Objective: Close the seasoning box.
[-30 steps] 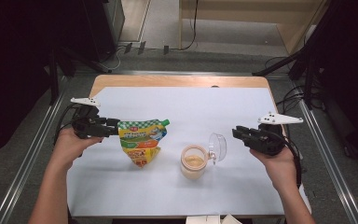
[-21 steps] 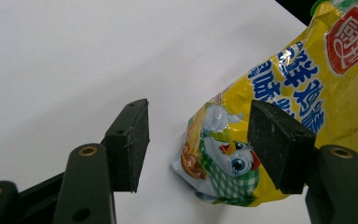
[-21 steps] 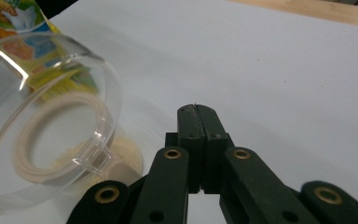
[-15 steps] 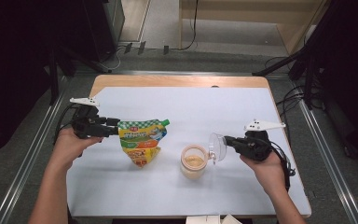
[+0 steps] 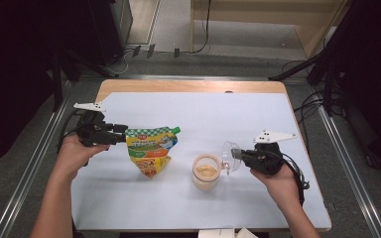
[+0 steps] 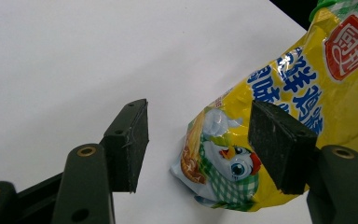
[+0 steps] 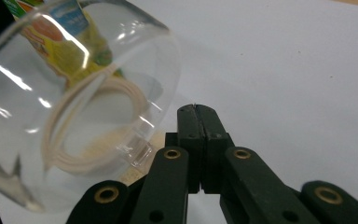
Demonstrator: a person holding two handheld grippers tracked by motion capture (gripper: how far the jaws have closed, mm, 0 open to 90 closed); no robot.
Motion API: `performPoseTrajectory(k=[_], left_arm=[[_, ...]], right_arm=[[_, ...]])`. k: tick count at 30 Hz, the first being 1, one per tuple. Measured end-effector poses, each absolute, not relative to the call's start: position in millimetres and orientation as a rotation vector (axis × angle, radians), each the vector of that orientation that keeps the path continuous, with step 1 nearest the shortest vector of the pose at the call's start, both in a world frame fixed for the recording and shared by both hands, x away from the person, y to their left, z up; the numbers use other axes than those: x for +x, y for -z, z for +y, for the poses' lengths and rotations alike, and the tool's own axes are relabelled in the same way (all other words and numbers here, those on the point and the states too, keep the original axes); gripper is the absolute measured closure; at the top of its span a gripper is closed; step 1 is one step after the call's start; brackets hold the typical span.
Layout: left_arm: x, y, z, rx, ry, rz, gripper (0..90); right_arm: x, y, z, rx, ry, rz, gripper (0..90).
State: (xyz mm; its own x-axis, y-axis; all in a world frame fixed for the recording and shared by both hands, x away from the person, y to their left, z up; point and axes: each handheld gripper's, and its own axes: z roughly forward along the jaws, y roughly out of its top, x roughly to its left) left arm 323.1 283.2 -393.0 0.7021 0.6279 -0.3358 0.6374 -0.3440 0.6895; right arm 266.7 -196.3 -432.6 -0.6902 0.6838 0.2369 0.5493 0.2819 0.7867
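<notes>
A yellow and green spouted food pouch (image 5: 151, 148) lies left of centre on the white table cover (image 5: 208, 114). My left gripper (image 5: 124, 135) is at the pouch's left edge. In the left gripper view it (image 6: 199, 144) stands open, with a corner of the pouch (image 6: 298, 79) between the jaws and a gap on one side. A glass jar (image 5: 206, 173) with beige contents stands near the middle, its hinged glass lid (image 5: 229, 148) swung open to the right. My right gripper (image 5: 235, 153) is shut and empty, its tips (image 7: 196, 109) right beside the lid (image 7: 74, 93).
The table's wooden far edge (image 5: 188, 85) shows beyond the white cover. Metal rails (image 5: 34, 163) run along both sides, with cables on the floor behind. Some white paper (image 5: 228, 233) pokes out at the front edge.
My right gripper has moved left and down, up to the jar's open lid. The left gripper and the pouch have stayed put.
</notes>
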Motion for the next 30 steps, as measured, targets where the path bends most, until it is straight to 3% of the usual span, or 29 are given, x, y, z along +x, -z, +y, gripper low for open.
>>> performPoseTrajectory(k=[20,30], left_arm=[[324.1,394.6,281.7,2.065,0.008,0.968,39.0],[323.2,393.8,281.4,2.067,-0.022,0.96,39.0]], right_arm=[[254.2,425.9,-176.1,1.073,-1.419,2.435,88.0],[260.0,433.3,-182.5,1.089,-1.453,2.418,64.6]])
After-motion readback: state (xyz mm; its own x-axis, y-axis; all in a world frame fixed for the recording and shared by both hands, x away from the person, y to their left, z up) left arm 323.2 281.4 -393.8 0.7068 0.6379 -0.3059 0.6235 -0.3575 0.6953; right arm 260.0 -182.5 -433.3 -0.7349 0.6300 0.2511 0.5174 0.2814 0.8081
